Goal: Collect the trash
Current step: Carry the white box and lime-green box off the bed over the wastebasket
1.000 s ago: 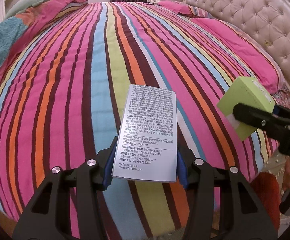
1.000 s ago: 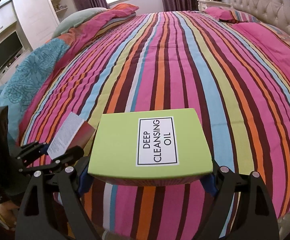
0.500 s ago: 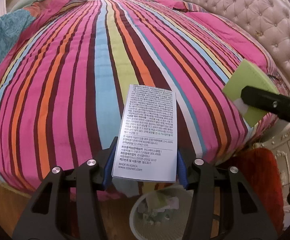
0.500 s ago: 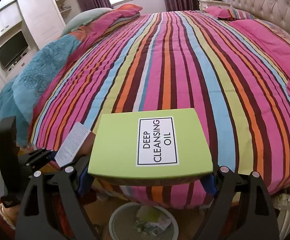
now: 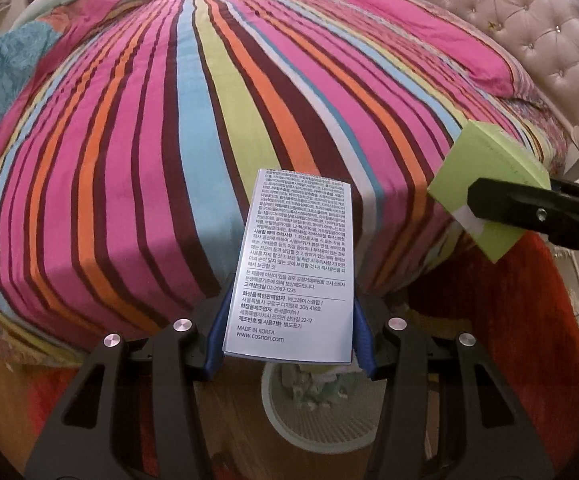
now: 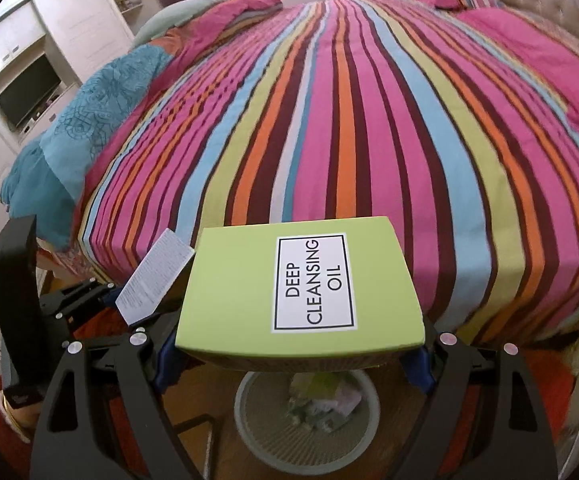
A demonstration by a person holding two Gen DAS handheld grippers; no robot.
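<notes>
My left claw (image 5: 289, 332) is clamped tight on a narrow, flat-sided pale carton (image 5: 293, 264), glossy, printed edge to edge in small Korean type, with "MADE IN KOREA" near the bottom; its blue pads press both long edges. My right claw (image 6: 295, 360) stands wider, closed on a broad lime-green box (image 6: 301, 292) of matte card with crisp corners and a white label reading "DEEP CLEANSING OIL". Each claw shows in the other's view: the green box at the right edge of the left view, the pale carton low on the left of the right view.

Below both boxes sits a round, pale wastebasket (image 6: 265, 446) with a ribbed inside wall, on a wooden floor (image 5: 225, 420), with crumpled scraps already in it; the boxes I hold cover part of its rim. Past it rises the bed (image 6: 369, 120), under a soft quilt striped pink, orange, blue, lime and maroon. A teal blanket (image 6: 85, 120) lies bunched at its left, a tufted headboard (image 5: 509, 20) curves along the right, and a red shaggy rug (image 5: 529, 320) lies on the floor.

A second ago only the quilt filled both views; I have since drawn back over the bed's edge, so the basket now lies under both boxes, my grips unchanged
</notes>
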